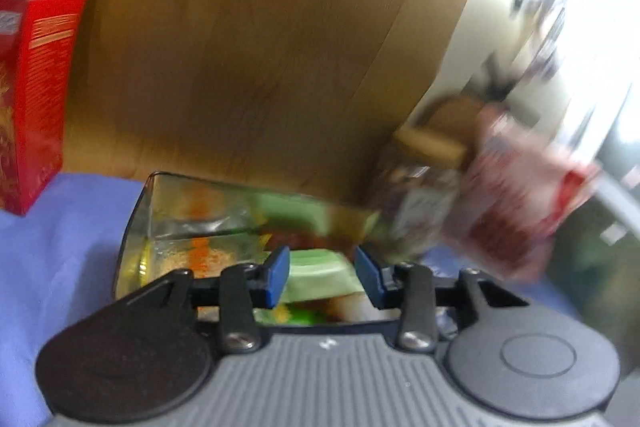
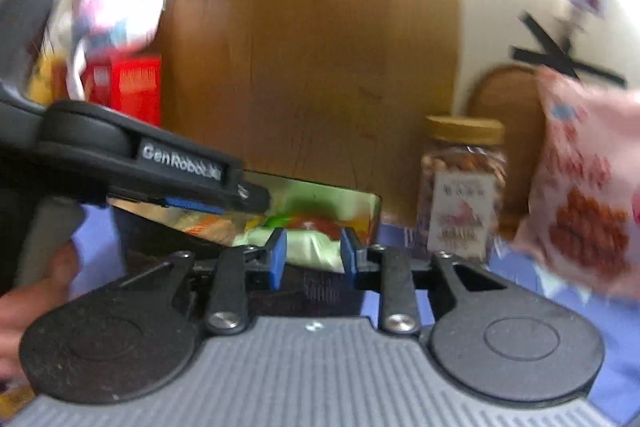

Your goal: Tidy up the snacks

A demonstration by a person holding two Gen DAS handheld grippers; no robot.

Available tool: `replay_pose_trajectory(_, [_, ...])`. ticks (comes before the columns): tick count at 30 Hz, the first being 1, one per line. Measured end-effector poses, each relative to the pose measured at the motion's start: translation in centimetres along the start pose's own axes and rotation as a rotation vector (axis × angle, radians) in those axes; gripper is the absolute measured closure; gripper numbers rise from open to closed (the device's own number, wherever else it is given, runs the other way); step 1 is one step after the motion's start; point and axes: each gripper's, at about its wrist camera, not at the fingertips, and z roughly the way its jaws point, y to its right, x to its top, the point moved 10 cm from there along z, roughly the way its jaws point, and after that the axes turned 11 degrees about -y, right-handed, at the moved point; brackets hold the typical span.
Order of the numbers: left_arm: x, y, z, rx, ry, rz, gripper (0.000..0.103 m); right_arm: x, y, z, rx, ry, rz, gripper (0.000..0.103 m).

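Both grippers, left (image 1: 322, 273) and right (image 2: 313, 254), part-open, flank the green packet (image 1: 316, 273) at twelve o'clock; pad contact is unclear, so it may slip.

A lavender-blue cloth (image 2: 624, 331) covers the surface in front of a brown wooden panel (image 2: 312, 59). On the cloth stand a clear, square-sided plastic container (image 1: 160, 223) of snack packets, a red cardboard box (image 1: 36, 99), a gold-lidded clear jar of nuts (image 2: 460, 187) and a pink-and-white snack bag (image 2: 584, 195).
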Motion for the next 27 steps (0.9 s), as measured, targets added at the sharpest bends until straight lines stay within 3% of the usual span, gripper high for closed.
replay_pose_trajectory(3, [-2.6,1.1,-3.6,-0.062,0.071,0.009,0.067,-3.9,1.2,-4.1,0.032,0.027,0.087,0.058])
replay_pose_trajectory(6, [-7.5,3.8,-3.7,-0.120,0.003,0.062,0.067,-8.0,3.2,-6.0,-0.013,0.025,0.180,0.054])
replay_pose_trajectory(9, [-10.9,6.7,-2.5,-0.086,-0.038,0.196,0.066,-10.1,5.2,-6.3,-0.035,-0.028,0.274,0.054])
replay_pose_trajectory(12, [-13.0,8.1,-1.1,-0.059,-0.073,0.270,0.066,-11.2,6.3,-7.4,-0.056,-0.011,0.317,0.054])
replay_pose_trajectory(15, [-14.3,8.1,0.2,0.005,-0.077,0.322,0.066,-12.2,7.3,-7.4,-0.040,-0.022,0.376,0.054])
replay_pose_trajectory(18, [-14.3,7.9,-0.2,0.004,-0.061,0.313,0.063,-12.7,8.1,-8.0,-0.022,0.002,0.437,0.054])
replay_pose_trajectory(27, [-13.8,7.1,-0.1,0.066,-0.045,0.288,0.063,-12.6,7.9,-7.4,-0.025,-0.029,0.416,0.054])
